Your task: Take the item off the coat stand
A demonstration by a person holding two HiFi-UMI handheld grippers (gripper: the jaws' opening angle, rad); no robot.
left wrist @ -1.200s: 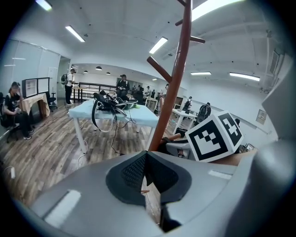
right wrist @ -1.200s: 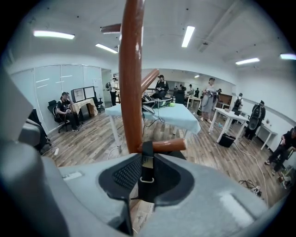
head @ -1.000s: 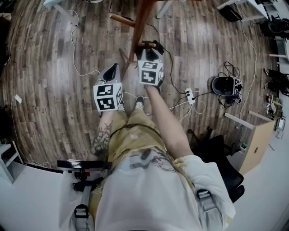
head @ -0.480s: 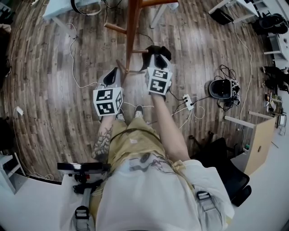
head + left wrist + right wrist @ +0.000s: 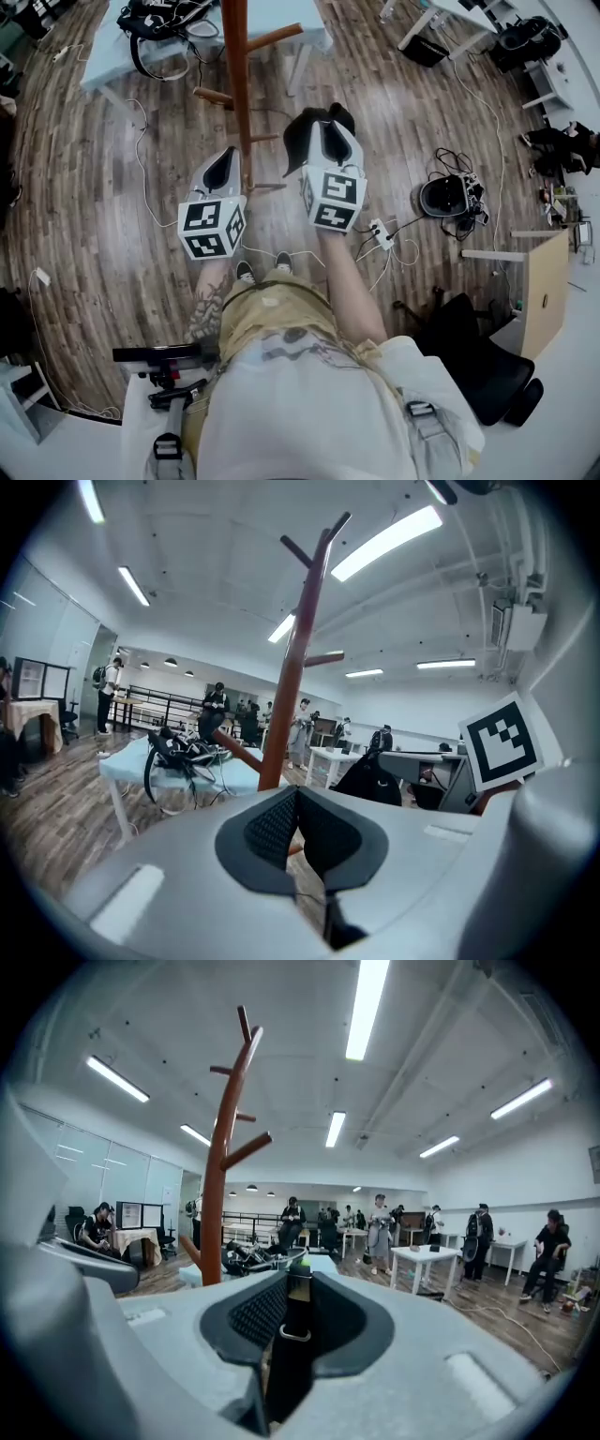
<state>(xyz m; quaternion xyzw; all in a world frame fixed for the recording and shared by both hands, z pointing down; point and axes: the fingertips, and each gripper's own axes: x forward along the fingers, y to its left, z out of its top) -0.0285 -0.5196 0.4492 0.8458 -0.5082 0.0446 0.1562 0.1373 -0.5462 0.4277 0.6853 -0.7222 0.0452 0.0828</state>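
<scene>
The brown wooden coat stand [image 5: 236, 75] rises between my two grippers, its pegs bare in the left gripper view [image 5: 292, 667] and the right gripper view [image 5: 220, 1176]. My right gripper [image 5: 323, 124] is to the right of the pole, shut on the strap [image 5: 292, 1335] of a black bag [image 5: 298, 131]. The bag hangs from the jaws, clear of the stand, and shows in the left gripper view [image 5: 368, 780]. My left gripper [image 5: 228, 157] hovers left of the pole, its pads [image 5: 272, 827] meeting with nothing between them.
A light blue table [image 5: 281, 19] with cables and headsets stands behind the coat stand. On the wood floor lie a white power strip [image 5: 382, 232], loose cords and a black helmet-like device [image 5: 445, 195]. A wooden box [image 5: 539, 291] and a black chair [image 5: 469, 366] are at the right. People stand far off.
The right gripper, shut on the black bag, has drawn away from the stand's pole to the right and risen. The left gripper rose too. The view has tilted further forward.
</scene>
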